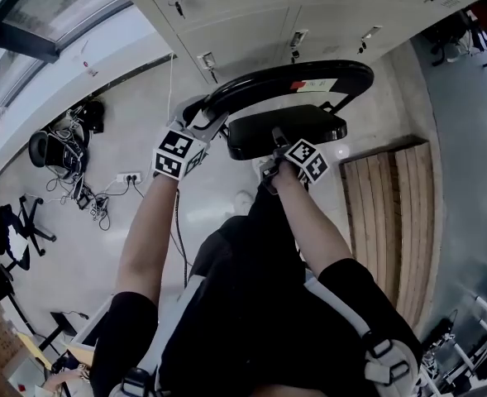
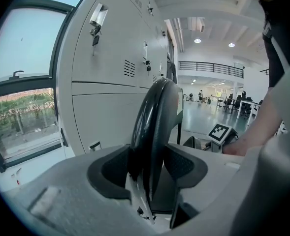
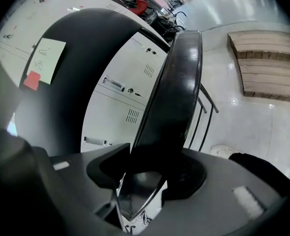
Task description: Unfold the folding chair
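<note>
Folding chair [image 1: 286, 128] stands on the pale floor [image 1: 78, 246] right in front of the grey lockers [image 1: 251, 23], straight ahead of me and below the head camera. Its curved black backrest [image 1: 284, 77] arches over the seat [image 1: 288, 126], which lies tilted beneath it. My left gripper [image 1: 206, 122] is at the backrest's left end, and in its own view the fingers [image 2: 112, 171] are clamped on that black rim, one pad on each side. My right gripper [image 1: 280, 151] is at the seat's near edge; its fingers [image 3: 105, 168] are closed on the seat panel. A slatted wooden platform [image 1: 392, 213] lies on the floor to the right.
</note>
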The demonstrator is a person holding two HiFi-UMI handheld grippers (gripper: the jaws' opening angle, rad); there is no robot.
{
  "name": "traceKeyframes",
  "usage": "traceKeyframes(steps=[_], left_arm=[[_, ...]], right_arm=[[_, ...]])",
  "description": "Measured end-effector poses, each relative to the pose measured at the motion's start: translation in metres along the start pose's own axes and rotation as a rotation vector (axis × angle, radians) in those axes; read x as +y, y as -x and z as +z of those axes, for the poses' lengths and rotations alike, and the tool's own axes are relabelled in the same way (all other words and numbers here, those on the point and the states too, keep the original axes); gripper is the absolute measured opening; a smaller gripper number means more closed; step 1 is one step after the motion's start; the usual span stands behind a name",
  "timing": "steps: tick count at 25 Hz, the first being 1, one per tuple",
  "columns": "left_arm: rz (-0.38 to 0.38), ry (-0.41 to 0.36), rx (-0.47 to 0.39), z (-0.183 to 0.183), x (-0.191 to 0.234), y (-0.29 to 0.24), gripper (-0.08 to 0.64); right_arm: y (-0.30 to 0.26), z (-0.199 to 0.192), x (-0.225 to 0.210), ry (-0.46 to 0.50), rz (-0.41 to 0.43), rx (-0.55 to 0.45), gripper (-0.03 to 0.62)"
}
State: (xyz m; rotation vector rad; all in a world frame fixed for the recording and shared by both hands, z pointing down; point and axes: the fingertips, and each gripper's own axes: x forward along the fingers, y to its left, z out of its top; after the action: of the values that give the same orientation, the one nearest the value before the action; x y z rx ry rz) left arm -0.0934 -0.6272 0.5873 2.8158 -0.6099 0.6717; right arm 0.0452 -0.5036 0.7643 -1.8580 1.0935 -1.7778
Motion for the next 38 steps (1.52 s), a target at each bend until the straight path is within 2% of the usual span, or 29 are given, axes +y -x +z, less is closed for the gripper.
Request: traceKeyframes(steps=[11,21,26,38], left_arm=[[-0.018,0.032,-0.039,-0.014,-0.012,0.003,0.212],[0.037,0.014,-0.104,-0.028,-0.008,-0.005,0.215],[0.038,0.01,-0.13,-0.033,-0.009,-0.008,0.215],[0.027,0.009,-0.192,-0.062,-0.044,0.001,0.212]], right_arm=[[0.032,-0.03,-0.062,-0.072,0.04,0.034,0.206],[0.048,-0.059,-0.127,-0.126,0.08,0.1,0.221],[0.053,-0.07,-0.154,-0.142,0.118,0.13,0.224],[0.062,-0.102,-0.237,-0.191,0.15,0.174,0.242]])
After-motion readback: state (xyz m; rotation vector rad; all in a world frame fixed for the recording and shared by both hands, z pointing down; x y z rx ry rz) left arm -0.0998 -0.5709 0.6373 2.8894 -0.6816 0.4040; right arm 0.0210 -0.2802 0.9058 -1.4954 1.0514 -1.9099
